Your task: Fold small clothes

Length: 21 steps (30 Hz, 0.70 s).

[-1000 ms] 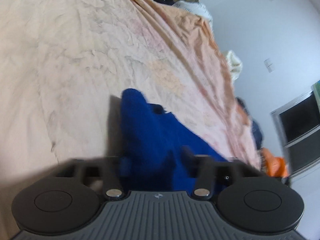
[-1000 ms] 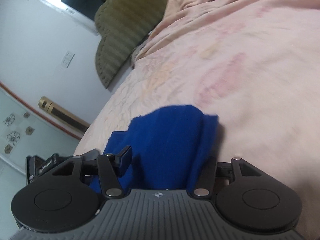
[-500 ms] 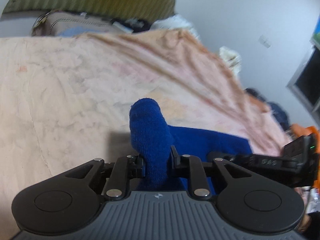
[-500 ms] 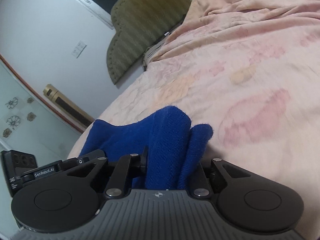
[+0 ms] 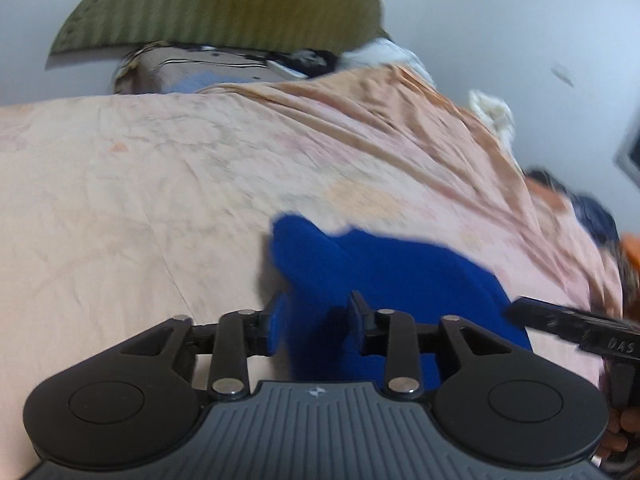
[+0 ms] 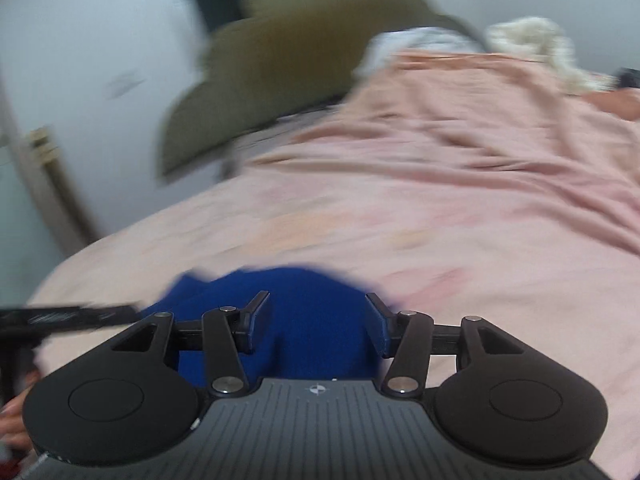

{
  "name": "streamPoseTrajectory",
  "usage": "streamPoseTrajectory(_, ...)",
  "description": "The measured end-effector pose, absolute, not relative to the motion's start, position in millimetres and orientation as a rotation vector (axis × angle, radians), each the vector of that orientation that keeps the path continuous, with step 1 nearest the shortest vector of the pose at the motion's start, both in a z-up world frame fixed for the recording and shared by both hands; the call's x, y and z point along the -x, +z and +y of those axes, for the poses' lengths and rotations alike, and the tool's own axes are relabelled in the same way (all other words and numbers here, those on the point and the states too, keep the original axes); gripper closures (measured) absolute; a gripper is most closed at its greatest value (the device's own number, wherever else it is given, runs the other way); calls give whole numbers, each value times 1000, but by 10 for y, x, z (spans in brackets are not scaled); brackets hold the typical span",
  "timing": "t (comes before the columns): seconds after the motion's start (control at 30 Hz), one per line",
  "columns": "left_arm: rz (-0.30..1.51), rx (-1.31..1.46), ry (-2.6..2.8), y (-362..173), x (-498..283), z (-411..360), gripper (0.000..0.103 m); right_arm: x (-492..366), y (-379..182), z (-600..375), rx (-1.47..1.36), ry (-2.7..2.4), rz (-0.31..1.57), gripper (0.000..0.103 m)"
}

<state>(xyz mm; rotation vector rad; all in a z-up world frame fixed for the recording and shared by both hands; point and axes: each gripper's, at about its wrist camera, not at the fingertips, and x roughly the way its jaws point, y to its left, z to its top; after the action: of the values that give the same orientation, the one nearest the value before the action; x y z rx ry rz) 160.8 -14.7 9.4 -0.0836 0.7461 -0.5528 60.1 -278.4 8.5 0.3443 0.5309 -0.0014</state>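
Observation:
A blue knit garment (image 5: 400, 276) lies bunched on the pink bedspread (image 5: 160, 200), just ahead of both grippers. My left gripper (image 5: 316, 320) hovers over its left end. The jaws are opening, and a fold of blue cloth lies loose in the gap between them. In the right wrist view the garment (image 6: 304, 300) sits low under my right gripper (image 6: 316, 320). Those jaws are opening too, with cloth showing between the fingers (image 6: 256, 324) but not pinched. Each view shows the other gripper's black body at its edge, blurred.
An olive padded headboard (image 5: 224, 4) stands at the far end of the bed. Loose clothes lie near it: a white heap (image 5: 492, 112) and a brown bag-like item (image 5: 192, 72). Dark and orange items (image 5: 596, 220) sit past the right edge of the bed. The bedspread is wrinkled.
Half a second ago both grippers were shut on raised folds of the blue garment. Now both sets of jaws stand apart, the folds have sunk, and both views have lifted and rolled towards level.

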Motion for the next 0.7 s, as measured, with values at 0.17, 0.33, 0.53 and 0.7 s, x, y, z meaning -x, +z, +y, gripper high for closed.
streamPoseTrajectory(0.17, 764, -39, -449, -19, -1377, -251, 47, -631, -133, -2439, -200, 11, 680, 46)
streamPoseTrajectory(0.33, 742, -33, -421, 125, -1014, -177, 39, -366, 38, -2383, -198, -73, 626, 44)
streamPoseTrajectory(0.53, 787, -66, -368, 100, -686, -215, 34, -224, -119, -2267, -201, -133, 731, 34)
streamPoseTrajectory(0.7, 828, -47, -348, 68, -446, -180, 28, 173, 4, -2228, -304, -193, 650, 2)
